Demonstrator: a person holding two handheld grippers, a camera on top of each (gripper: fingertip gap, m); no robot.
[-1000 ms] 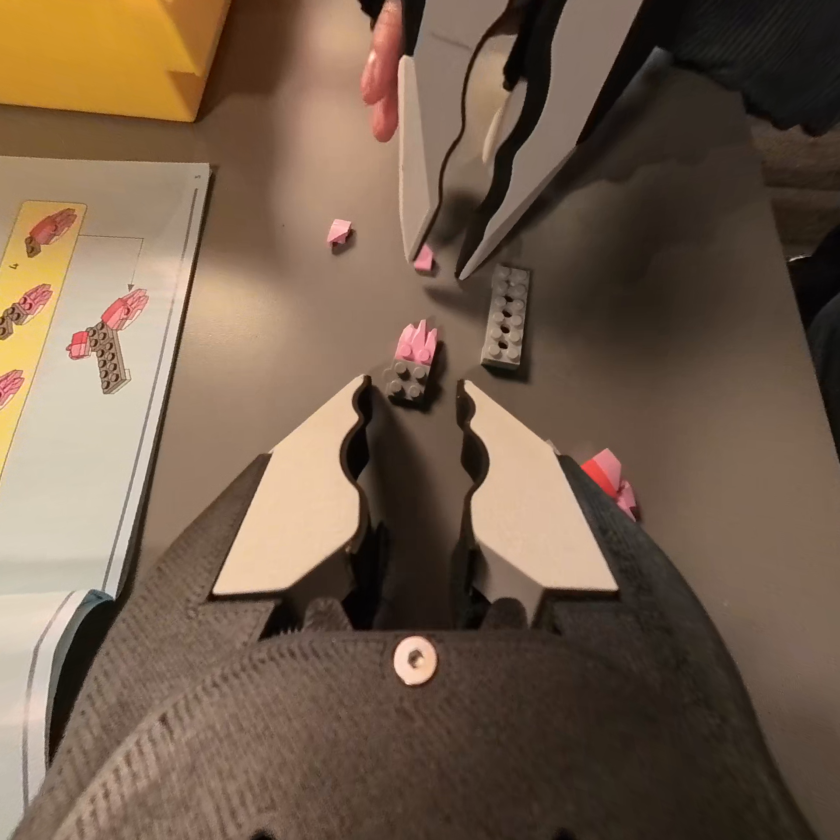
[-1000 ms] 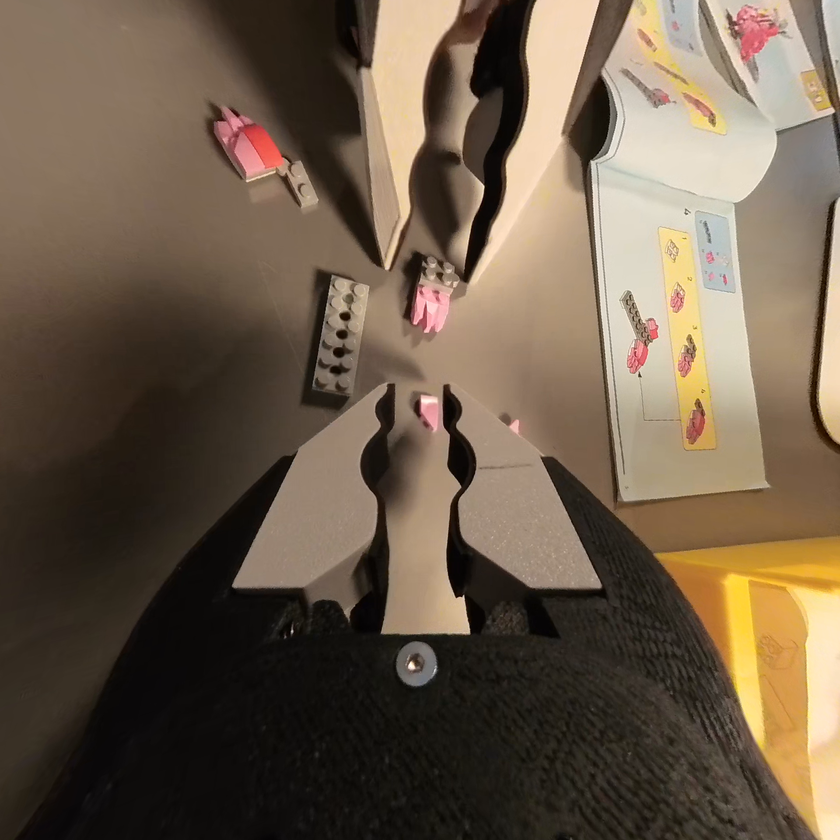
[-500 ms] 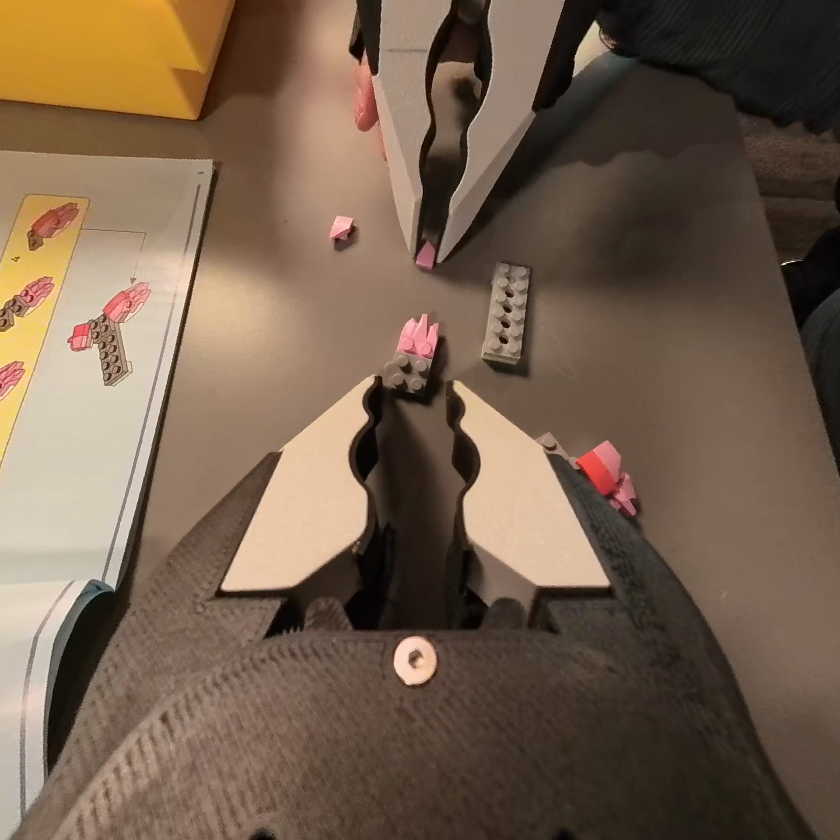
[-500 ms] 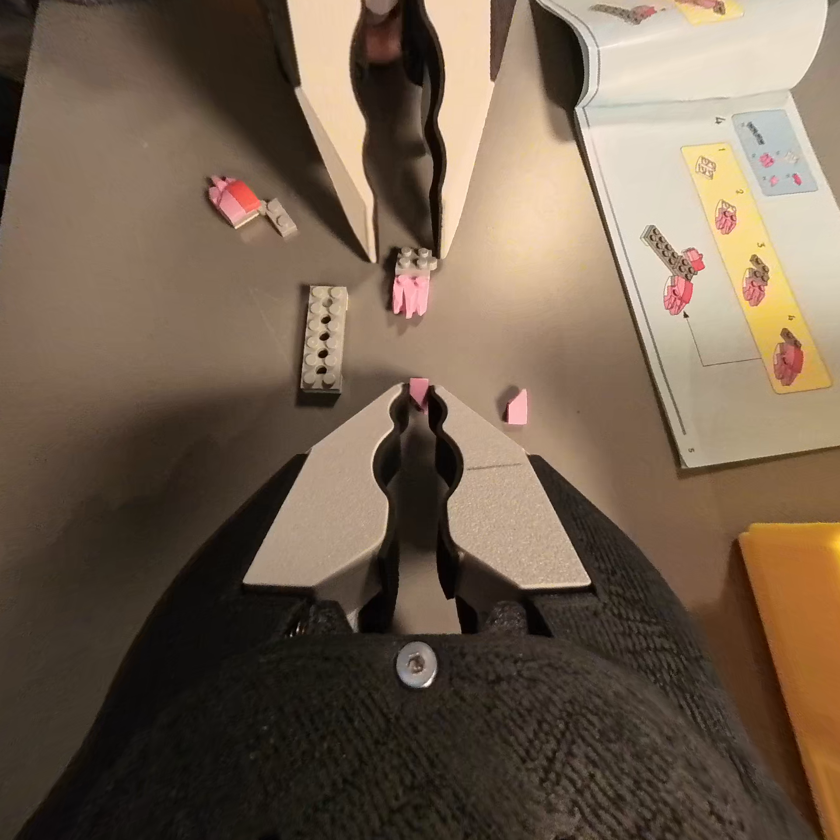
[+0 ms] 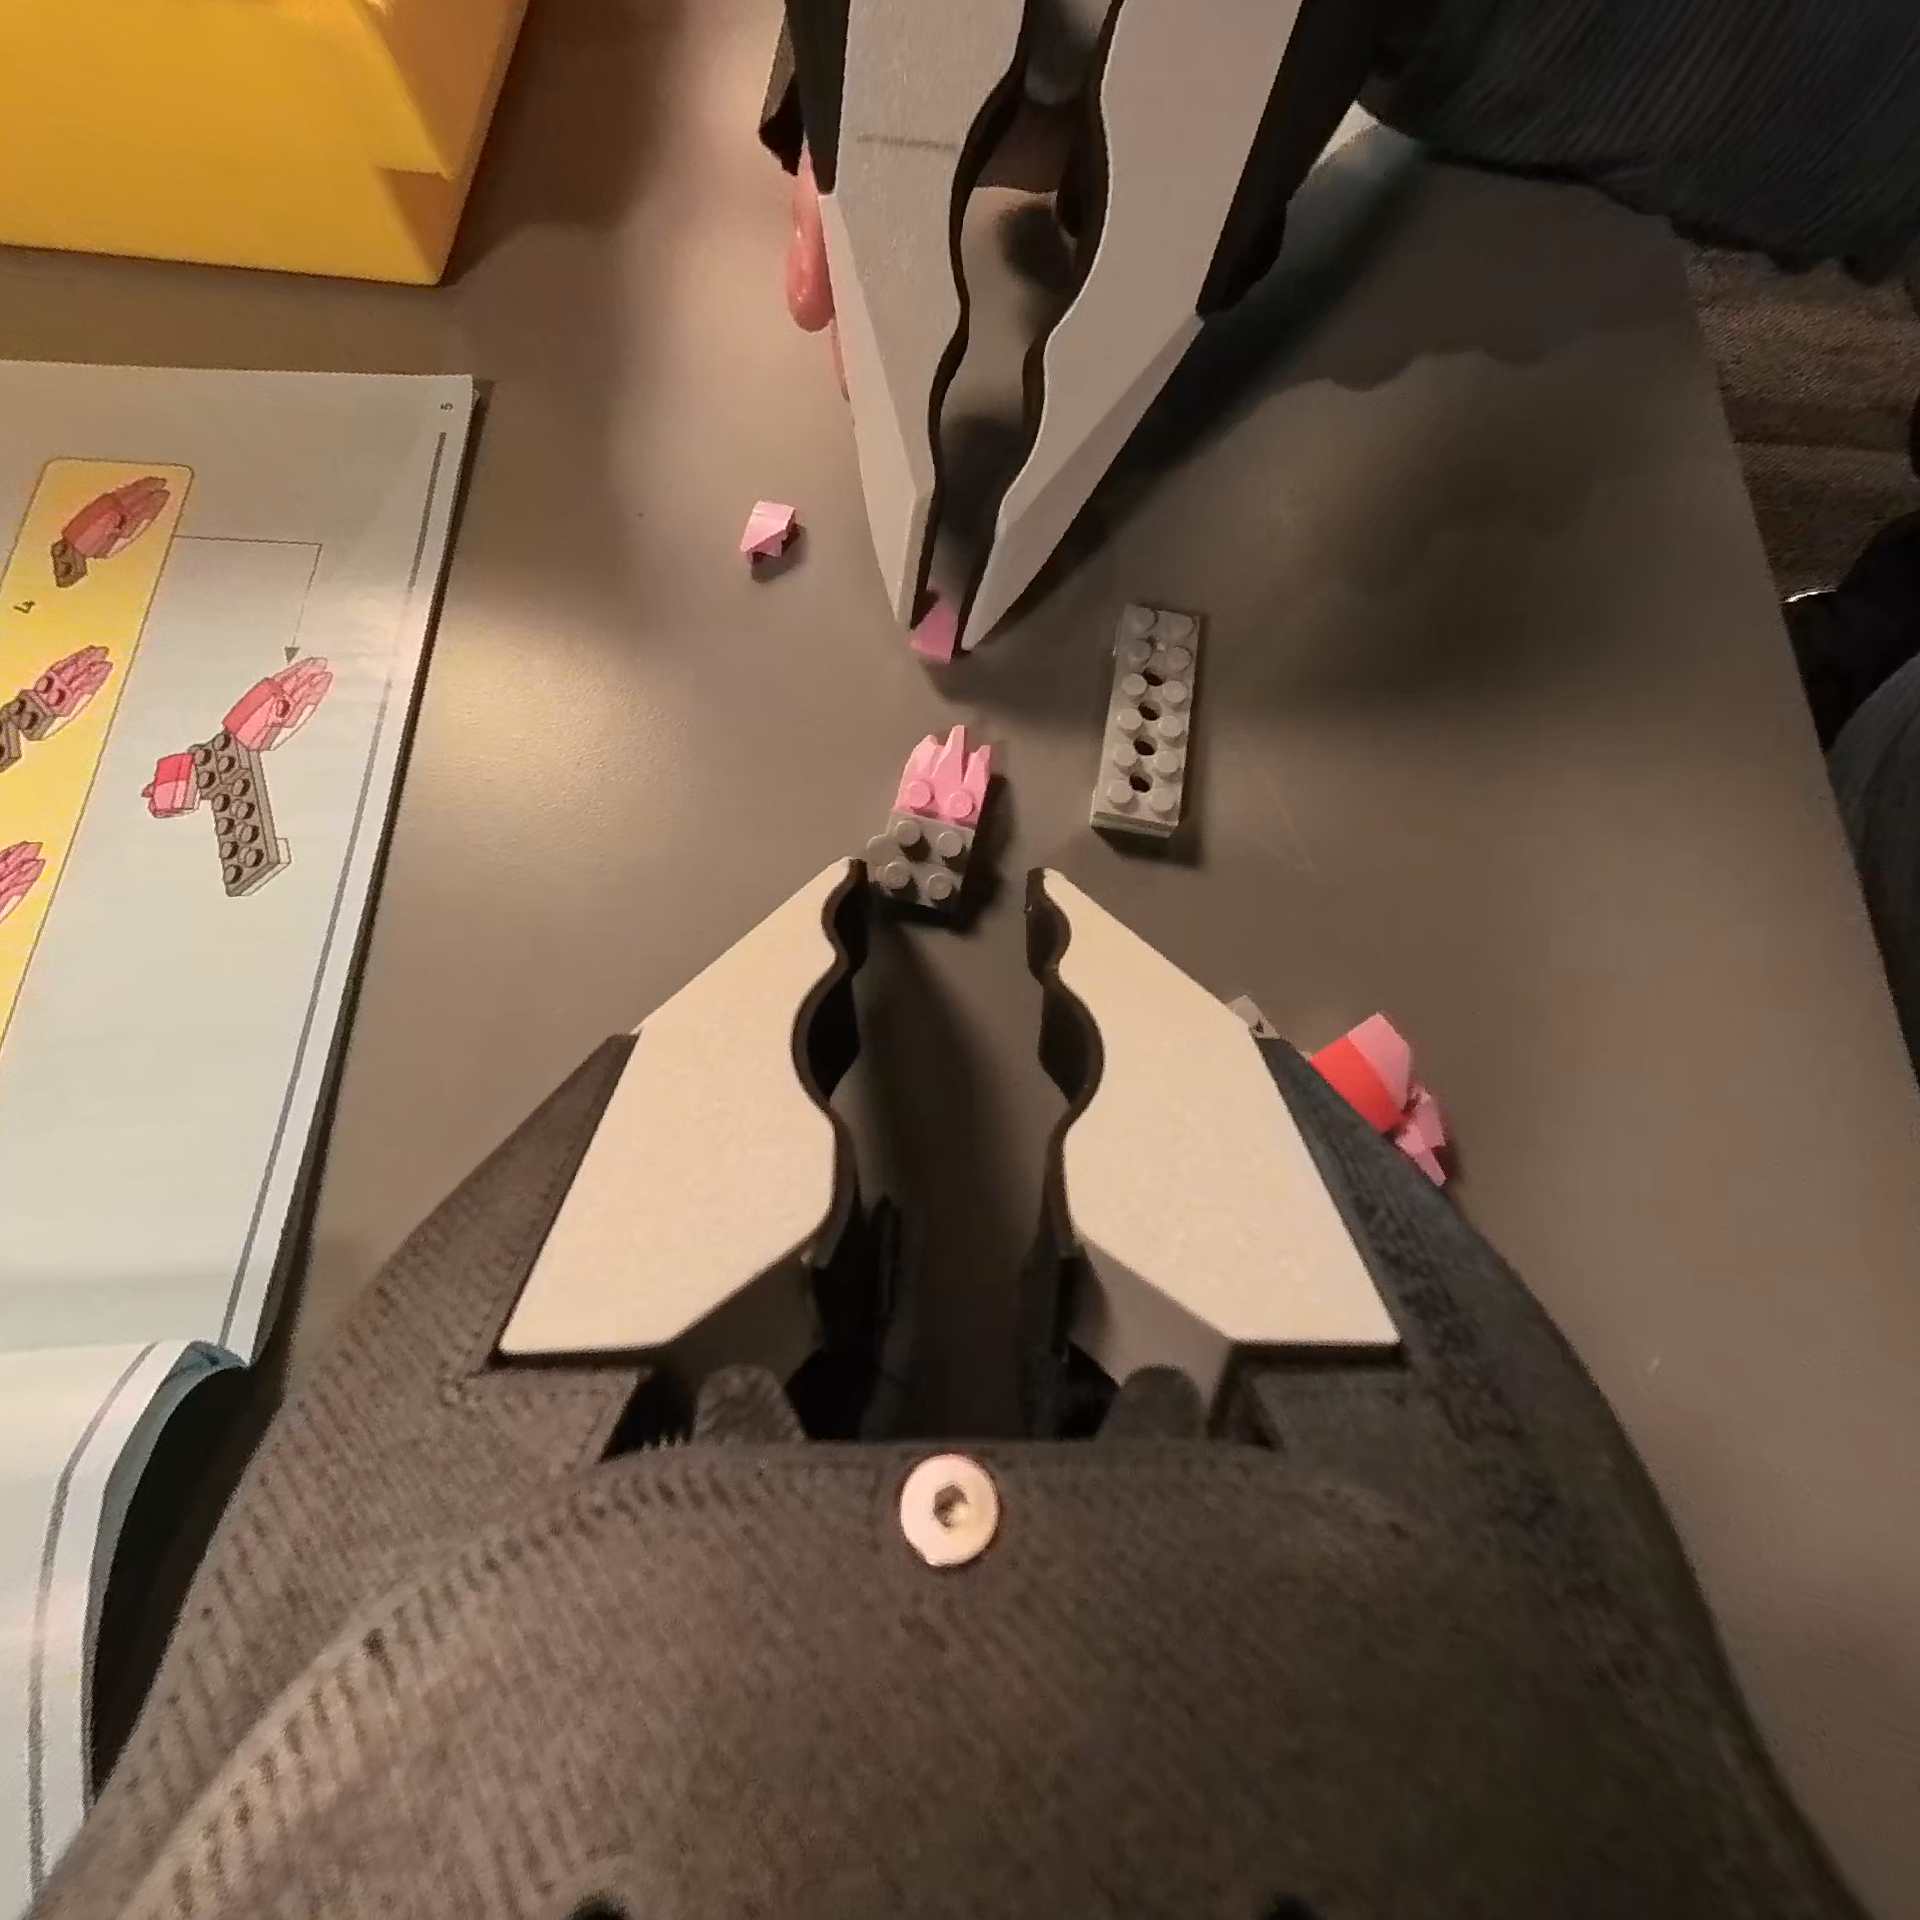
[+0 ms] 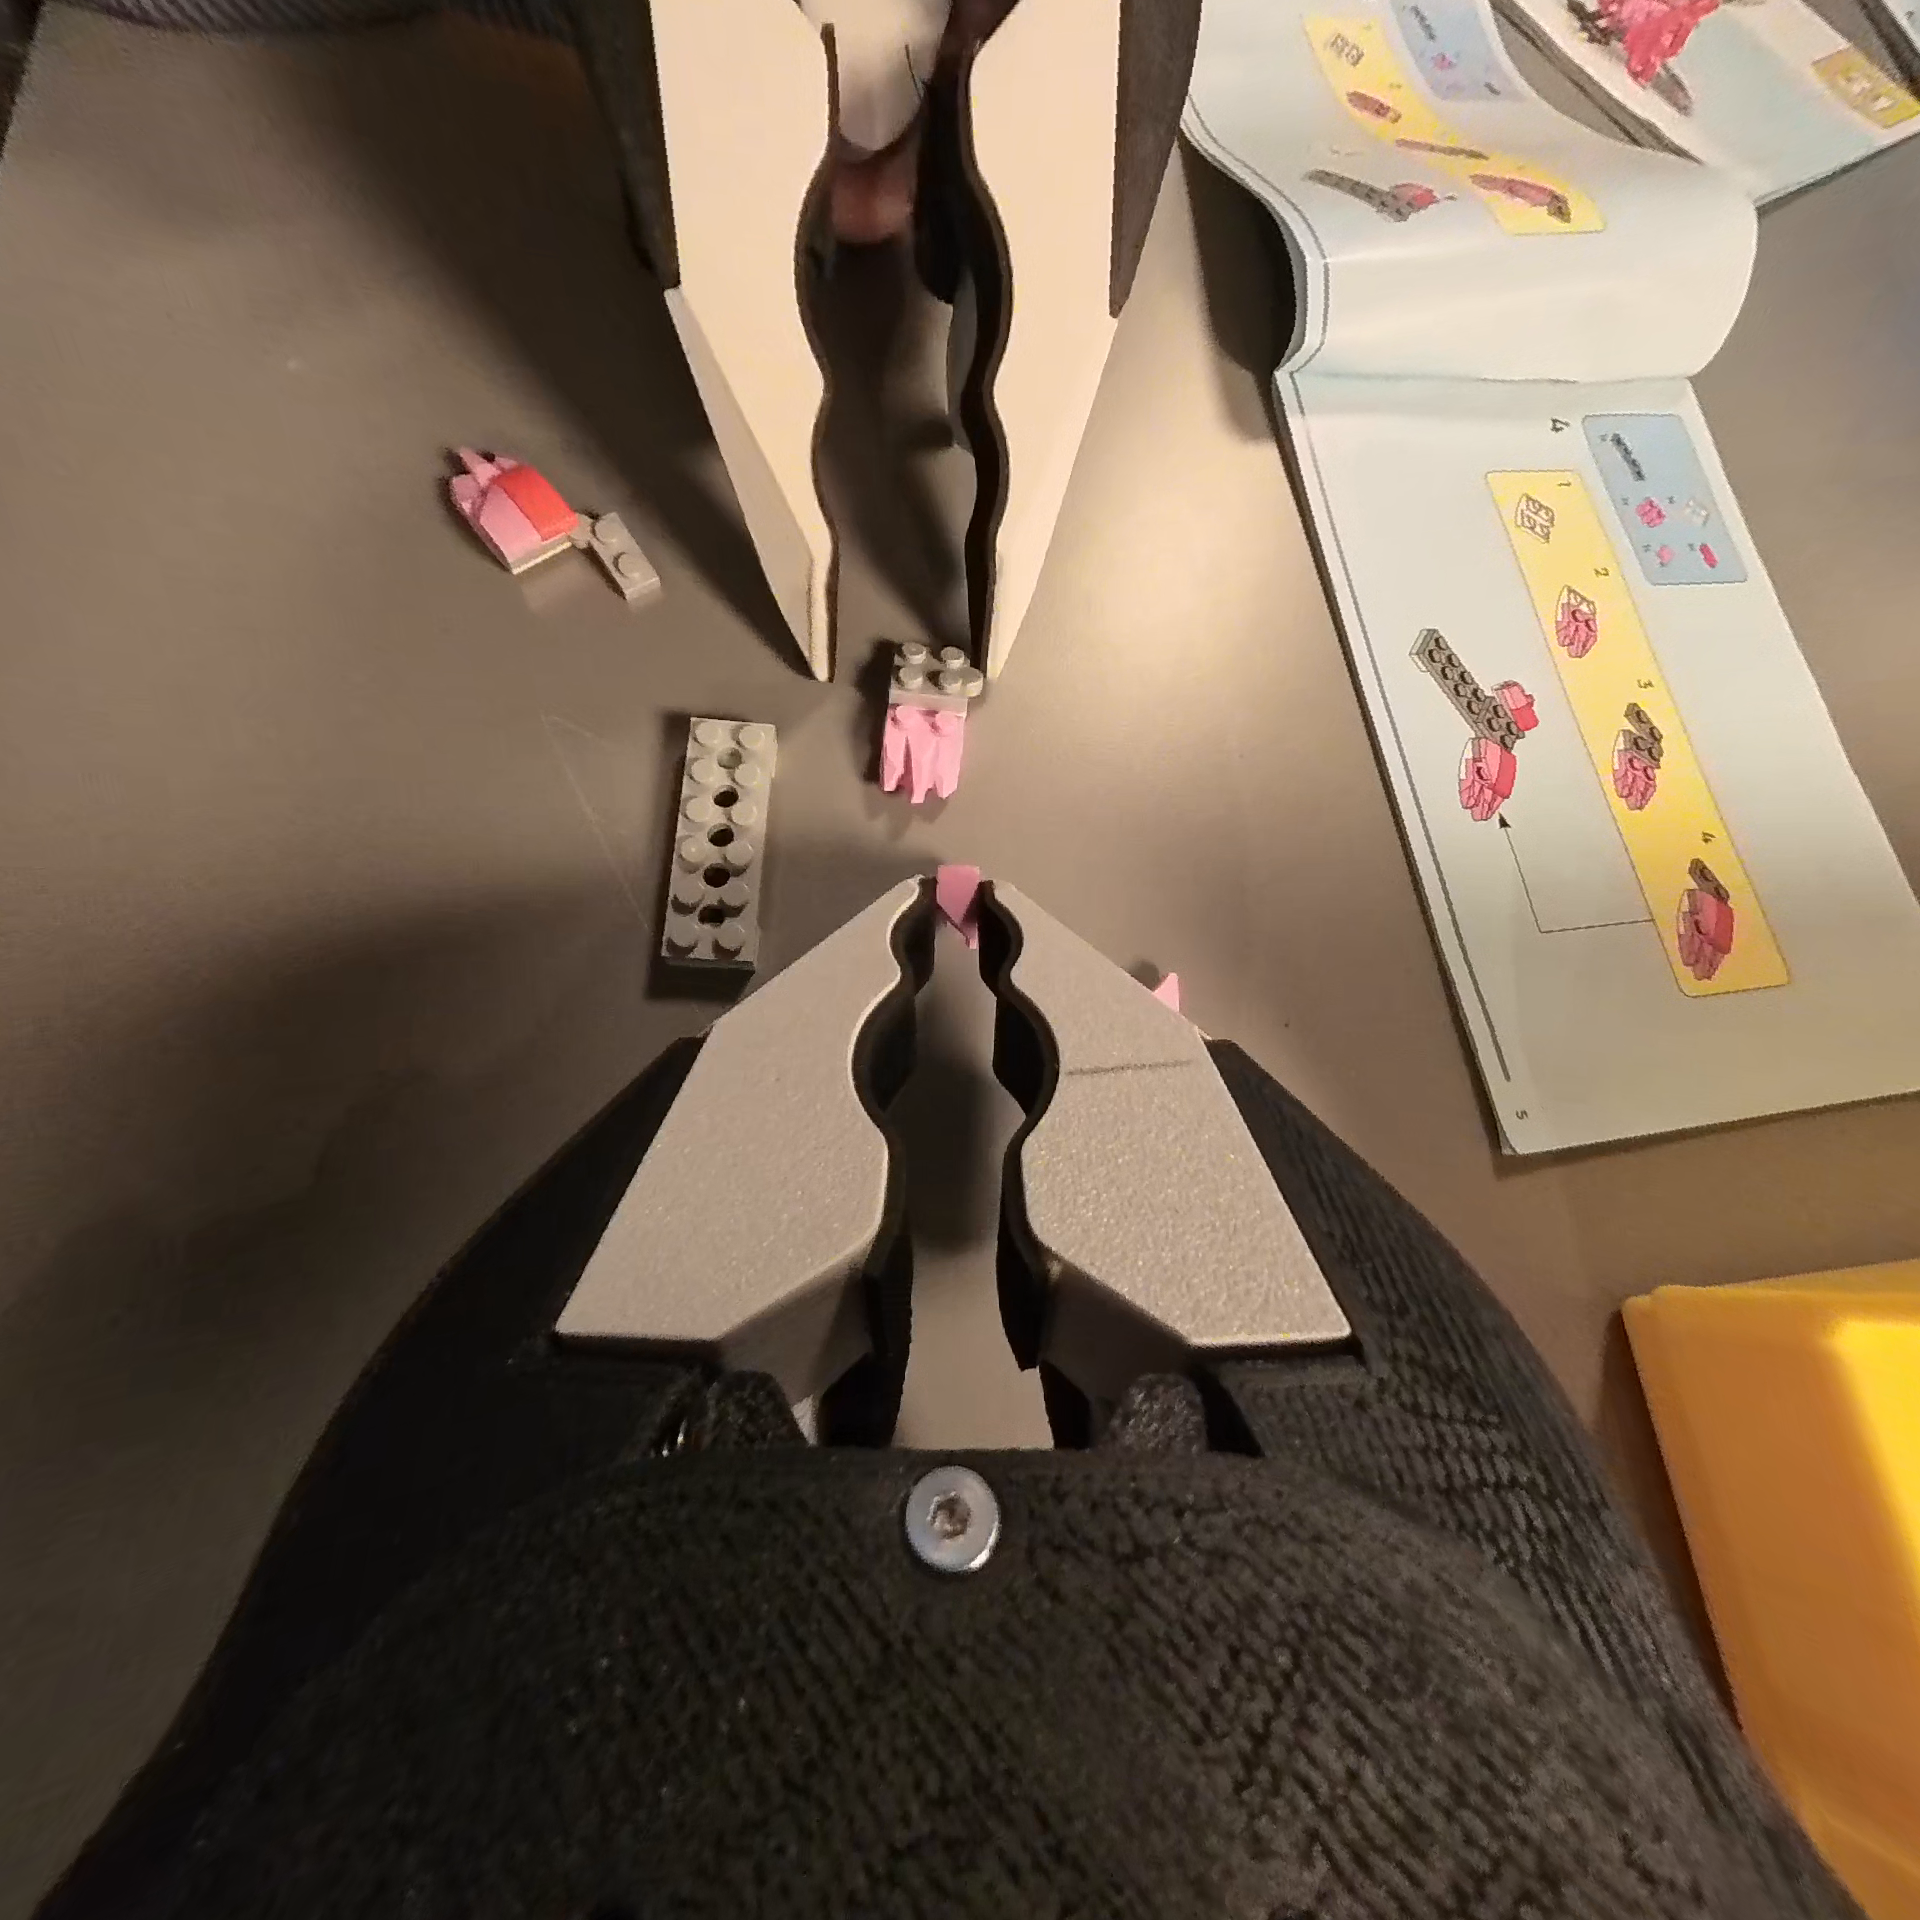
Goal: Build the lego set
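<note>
My right gripper [image 6: 954,888] is shut on a small pink piece [image 6: 956,902], pinched at the very fingertips just above the dark table [image 6: 312,831]. The left wrist view shows the same grasp [image 5: 940,623] on the pink piece [image 5: 933,630]. My left gripper [image 5: 940,875] is open. A small grey plate with pink spikes [image 5: 930,831] lies on the table at its fingertips. The left fingertip [image 5: 831,883] is against the plate, with a gap on the other side. The right wrist view shows this gripper [image 6: 906,665] around the plate's grey end [image 6: 930,670].
A long grey brick with holes [image 5: 1143,727] lies to the right of the plate. A loose pink piece [image 5: 771,530], a red and pink assembly [image 5: 1377,1081], an open instruction booklet [image 5: 208,831] and a yellow box [image 5: 239,125] are also on the table. Tip to tip, the grippers are about 5 centimeters apart.
My right gripper closed on the small pink piece a second ago and has kept hold of it. My left gripper narrowed and edged up to the grey and pink plate.
</note>
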